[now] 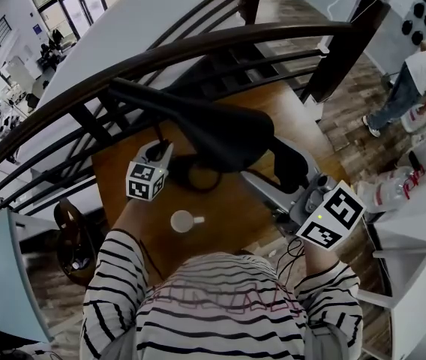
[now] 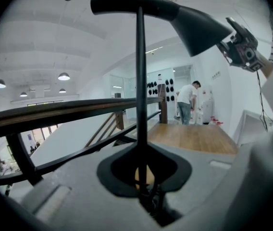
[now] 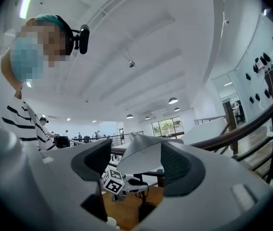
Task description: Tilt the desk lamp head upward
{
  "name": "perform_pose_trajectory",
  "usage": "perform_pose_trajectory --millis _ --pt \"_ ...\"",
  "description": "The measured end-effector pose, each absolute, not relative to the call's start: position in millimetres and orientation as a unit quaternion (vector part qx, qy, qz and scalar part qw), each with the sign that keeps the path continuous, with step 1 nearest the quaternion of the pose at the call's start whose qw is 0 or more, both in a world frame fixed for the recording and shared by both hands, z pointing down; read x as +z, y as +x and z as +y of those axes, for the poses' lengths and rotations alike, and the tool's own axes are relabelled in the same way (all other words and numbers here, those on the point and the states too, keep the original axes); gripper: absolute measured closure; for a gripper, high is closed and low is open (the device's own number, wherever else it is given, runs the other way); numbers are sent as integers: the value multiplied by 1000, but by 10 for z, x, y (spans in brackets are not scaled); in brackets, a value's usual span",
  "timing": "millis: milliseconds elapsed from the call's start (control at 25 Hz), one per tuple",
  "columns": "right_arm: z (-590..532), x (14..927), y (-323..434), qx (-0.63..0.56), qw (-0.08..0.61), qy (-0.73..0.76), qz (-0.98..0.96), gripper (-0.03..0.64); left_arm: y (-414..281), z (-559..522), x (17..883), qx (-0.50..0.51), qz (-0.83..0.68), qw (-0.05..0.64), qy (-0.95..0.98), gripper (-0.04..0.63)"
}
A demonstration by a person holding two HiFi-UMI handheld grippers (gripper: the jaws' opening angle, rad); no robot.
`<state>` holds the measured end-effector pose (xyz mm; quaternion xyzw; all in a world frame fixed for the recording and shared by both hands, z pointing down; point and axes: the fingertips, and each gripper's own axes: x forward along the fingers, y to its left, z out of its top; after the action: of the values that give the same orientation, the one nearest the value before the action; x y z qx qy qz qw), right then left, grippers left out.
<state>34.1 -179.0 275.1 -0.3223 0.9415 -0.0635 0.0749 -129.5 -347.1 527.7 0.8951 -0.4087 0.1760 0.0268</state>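
A black desk lamp stands on the wooden table (image 1: 220, 223). Its wide head (image 1: 220, 133) sits atop a thin upright stem (image 2: 140, 81). My left gripper (image 1: 164, 150) is low on that stem and shut on it; in the left gripper view the stem runs up from between the jaws (image 2: 141, 177) to the lamp head (image 2: 175, 13). My right gripper (image 1: 292, 172) is at the head's right end. The shade's pale inner cone (image 3: 139, 155) fills the gap between its pads, so the right gripper (image 3: 136, 162) is shut on the shade's rim. The left gripper view shows the right gripper (image 2: 242, 47) at the shade's edge.
A white cup (image 1: 187, 220) stands on the table in front of the lamp base. A dark curved railing (image 1: 198, 43) runs behind the table. A chair (image 1: 74, 231) is at the left. A white counter (image 1: 423, 238) and bottles (image 1: 393, 186) are at the right, with a person (image 1: 423, 73) beyond.
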Motion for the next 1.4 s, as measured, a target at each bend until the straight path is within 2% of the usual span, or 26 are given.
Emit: perform_pose_trajectory --millis 1400 --pt "-1881 1997 236 -6 74 -296 952 325 -1339 -3473 5282 171 -425 26 888 554"
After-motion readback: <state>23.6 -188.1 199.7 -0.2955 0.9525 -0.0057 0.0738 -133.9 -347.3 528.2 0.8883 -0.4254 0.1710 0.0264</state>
